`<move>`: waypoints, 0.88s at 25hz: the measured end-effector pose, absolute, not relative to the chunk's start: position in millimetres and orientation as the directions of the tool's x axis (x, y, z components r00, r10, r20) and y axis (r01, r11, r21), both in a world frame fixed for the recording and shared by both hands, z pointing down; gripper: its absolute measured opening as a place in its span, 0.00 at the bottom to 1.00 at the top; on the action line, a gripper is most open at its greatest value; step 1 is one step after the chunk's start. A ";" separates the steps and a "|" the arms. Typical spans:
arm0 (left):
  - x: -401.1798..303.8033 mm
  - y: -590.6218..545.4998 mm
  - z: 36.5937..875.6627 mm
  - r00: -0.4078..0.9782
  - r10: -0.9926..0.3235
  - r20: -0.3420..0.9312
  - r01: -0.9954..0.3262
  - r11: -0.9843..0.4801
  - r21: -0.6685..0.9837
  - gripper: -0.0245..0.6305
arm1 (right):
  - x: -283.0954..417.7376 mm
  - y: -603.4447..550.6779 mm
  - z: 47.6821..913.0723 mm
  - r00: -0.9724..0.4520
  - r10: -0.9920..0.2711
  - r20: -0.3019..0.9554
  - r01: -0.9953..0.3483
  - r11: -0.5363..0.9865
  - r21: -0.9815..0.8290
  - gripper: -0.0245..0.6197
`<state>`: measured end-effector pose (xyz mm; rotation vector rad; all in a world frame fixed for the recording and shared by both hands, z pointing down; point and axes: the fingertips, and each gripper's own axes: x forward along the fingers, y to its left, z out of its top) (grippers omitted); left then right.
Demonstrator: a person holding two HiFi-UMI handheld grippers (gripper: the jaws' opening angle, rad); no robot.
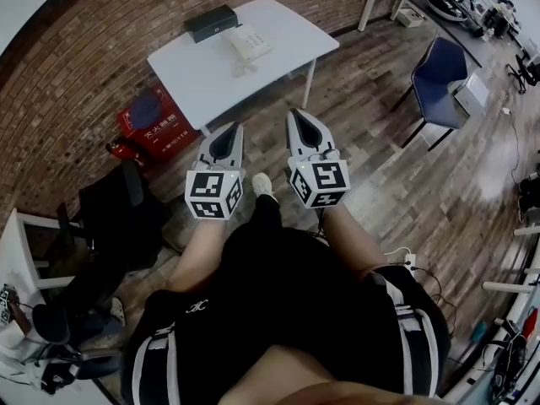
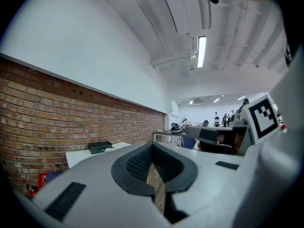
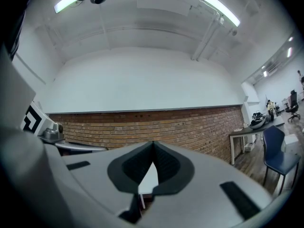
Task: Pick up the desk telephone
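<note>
A white desk telephone (image 1: 247,44) lies on a white table (image 1: 202,78) by the brick wall, with its handset cord trailing toward the near edge. Both grippers are held side by side above the floor, well short of the table, pointing at it. My left gripper (image 1: 234,127) is shut with nothing in it, and so is my right gripper (image 1: 294,114). In the left gripper view the jaws (image 2: 153,146) meet at the tips and the table (image 2: 80,156) shows low at the left. In the right gripper view the closed jaws (image 3: 153,144) hide most of the table.
A dark box (image 1: 211,23) sits on the table behind the phone. A red fire-extinguisher box (image 1: 156,125) stands on the floor left of the table. A blue chair (image 1: 439,78) stands to the right, a black chair (image 1: 118,218) and white stand to the left.
</note>
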<state>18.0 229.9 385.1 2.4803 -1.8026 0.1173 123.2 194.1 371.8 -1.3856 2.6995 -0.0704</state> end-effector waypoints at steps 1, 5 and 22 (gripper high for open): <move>16.9 225.7 386.0 0.307 -0.946 0.104 -0.952 -0.307 0.019 0.04 | 122.2 190.1 372.4 -0.580 -0.811 -0.072 -0.806 0.585 -0.090 0.04; 13.9 207.5 389.6 0.309 -0.945 0.107 -0.951 -0.308 0.028 0.04 | 116.9 172.4 378.0 -0.591 -0.805 -0.056 -0.800 0.594 -0.086 0.04; -14.4 90.4 404.4 0.310 -0.941 0.135 -0.951 -0.308 0.041 0.04 | 79.3 54.2 388.7 -0.612 -0.791 -0.021 -0.787 0.612 -0.078 0.04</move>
